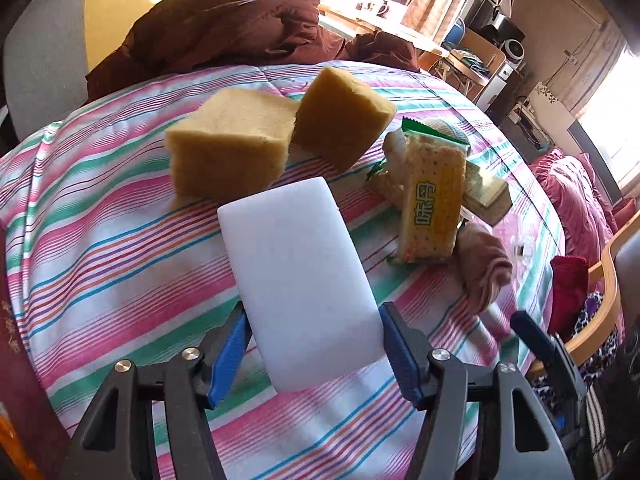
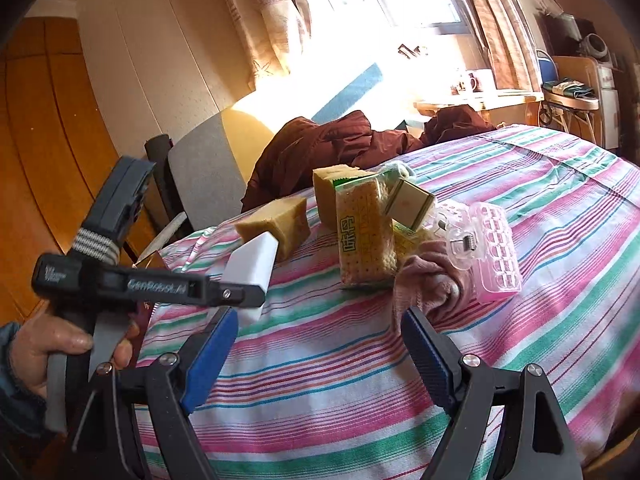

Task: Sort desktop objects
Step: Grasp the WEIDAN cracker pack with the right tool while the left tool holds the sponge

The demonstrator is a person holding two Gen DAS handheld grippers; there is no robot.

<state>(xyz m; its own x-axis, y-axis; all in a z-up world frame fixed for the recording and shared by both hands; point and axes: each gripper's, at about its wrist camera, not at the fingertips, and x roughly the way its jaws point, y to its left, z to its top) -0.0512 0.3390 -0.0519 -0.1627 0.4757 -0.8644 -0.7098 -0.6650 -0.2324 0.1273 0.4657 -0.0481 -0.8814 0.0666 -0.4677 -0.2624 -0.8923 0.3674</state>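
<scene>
left tool clamped white rectangular foam block | right tool gaped empty | advice: lower block flat beside tan sponge cubes, frame centre

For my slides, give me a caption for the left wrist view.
Left gripper holds a white sponge block above the striped cloth, facing two yellow sponges.

Sponges left of cracker pack (touching?)

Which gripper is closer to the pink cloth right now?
Right. The right gripper hangs open just before the pink cloth; the left gripper, holding the white sponge, is off to its left.
</scene>
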